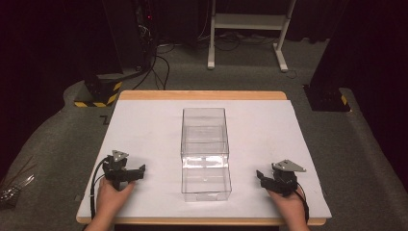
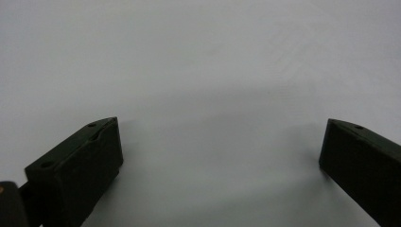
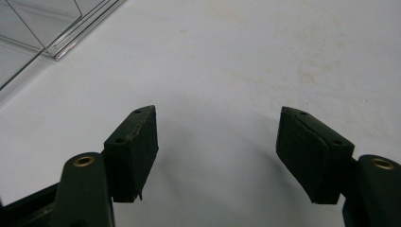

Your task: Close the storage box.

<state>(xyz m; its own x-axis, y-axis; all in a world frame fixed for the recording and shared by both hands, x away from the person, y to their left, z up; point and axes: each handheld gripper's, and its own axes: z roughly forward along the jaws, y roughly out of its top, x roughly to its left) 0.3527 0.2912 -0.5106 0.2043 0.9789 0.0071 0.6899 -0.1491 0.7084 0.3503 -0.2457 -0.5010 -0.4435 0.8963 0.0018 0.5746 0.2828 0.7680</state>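
Note:
A clear plastic box (image 1: 204,151) stands in the middle of the white table top (image 1: 144,120), with a clear drawer pulled out toward the near edge. My left gripper (image 1: 139,172) rests on the table to the left of the box, held by a hand, jaws pointing toward it. In the left gripper view its jaws stand wide apart over bare white surface, so the left gripper (image 2: 220,142) is open and empty. My right gripper (image 1: 261,177) rests to the right of the box. The right gripper (image 3: 217,127) is open too, with a corner of the box (image 3: 56,28) at upper left.
The table has a wooden rim (image 1: 202,95) at its far edge. Beyond it on the grey carpet stand a white desk frame (image 1: 248,29), black stands with yellow-black striped bases (image 1: 98,94) and loose cables (image 1: 159,67).

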